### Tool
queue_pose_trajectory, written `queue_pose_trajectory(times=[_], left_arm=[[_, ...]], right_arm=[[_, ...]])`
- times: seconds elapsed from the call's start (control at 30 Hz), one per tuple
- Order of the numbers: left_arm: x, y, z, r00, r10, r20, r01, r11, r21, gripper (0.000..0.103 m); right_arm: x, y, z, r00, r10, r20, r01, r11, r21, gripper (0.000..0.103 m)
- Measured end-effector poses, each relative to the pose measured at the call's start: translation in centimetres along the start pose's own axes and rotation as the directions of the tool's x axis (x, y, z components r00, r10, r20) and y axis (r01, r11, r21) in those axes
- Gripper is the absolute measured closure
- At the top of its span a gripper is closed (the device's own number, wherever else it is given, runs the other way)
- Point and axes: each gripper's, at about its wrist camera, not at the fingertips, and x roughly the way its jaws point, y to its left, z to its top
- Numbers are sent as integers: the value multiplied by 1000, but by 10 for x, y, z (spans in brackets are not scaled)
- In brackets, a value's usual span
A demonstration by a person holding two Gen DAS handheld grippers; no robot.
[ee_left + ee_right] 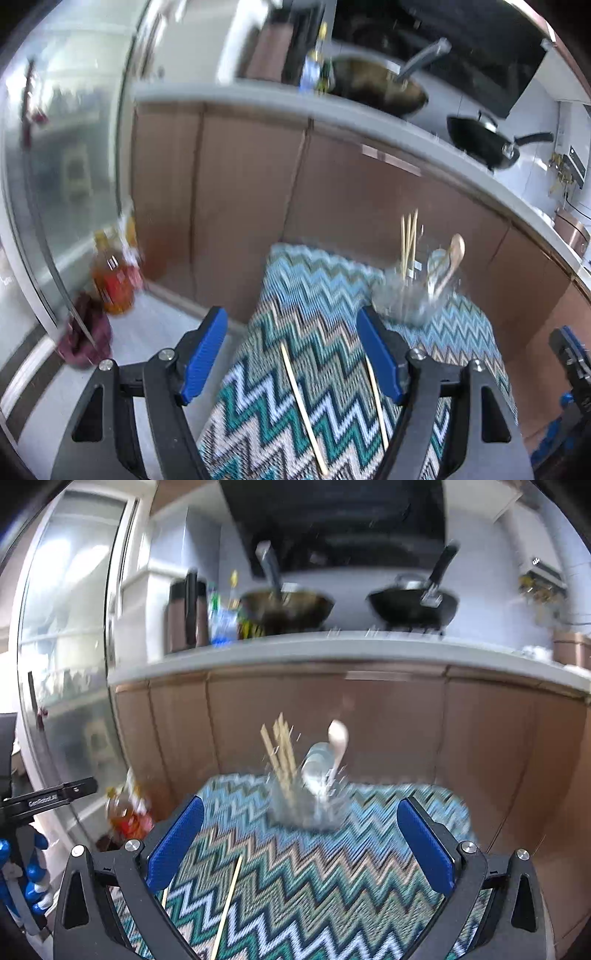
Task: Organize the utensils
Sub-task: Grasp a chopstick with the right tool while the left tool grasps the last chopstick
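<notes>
A clear glass holder (406, 295) (306, 805) stands at the far end of a zigzag-patterned cloth (317, 317) (332, 864). It holds several chopsticks (408, 236) (280, 749) and spoons (443, 266) (332, 753). Two loose chopsticks lie on the cloth near me: one (303, 402) (227, 904) between the left fingers, the other (376, 398) by the left gripper's right finger. My left gripper (291, 358) is open and empty above them. My right gripper (301, 845) is open and empty, short of the holder.
A brown cabinet front (240, 192) and a white counter (332, 650) stand behind the cloth, with two woks (288, 609) (413, 605) on top. An oil bottle (110, 280) stands on the floor at the left, next to a glass door (62, 155).
</notes>
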Motion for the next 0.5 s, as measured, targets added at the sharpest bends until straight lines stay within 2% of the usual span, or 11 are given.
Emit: queue_pose_trajectory(times=[0.13, 0.23, 0.3, 0.5], left_arm=[[37, 4, -9, 986, -79, -145, 74, 996, -41, 32], [62, 8, -16, 966, -109, -235, 95, 993, -72, 32], [81, 12, -20, 945, -129, -300, 102, 989, -105, 33], [135, 19, -28, 873, -149, -464, 91, 985, -145, 36]], right_arm=[[40, 11, -14, 990, 41, -137, -43, 999, -10, 7], [64, 17, -25, 973, 74, -220, -77, 997, -6, 14], [83, 19, -33, 951, 104, -290, -105, 994, 11, 19], [138, 26, -54, 859, 191, -475, -187, 981, 57, 41]])
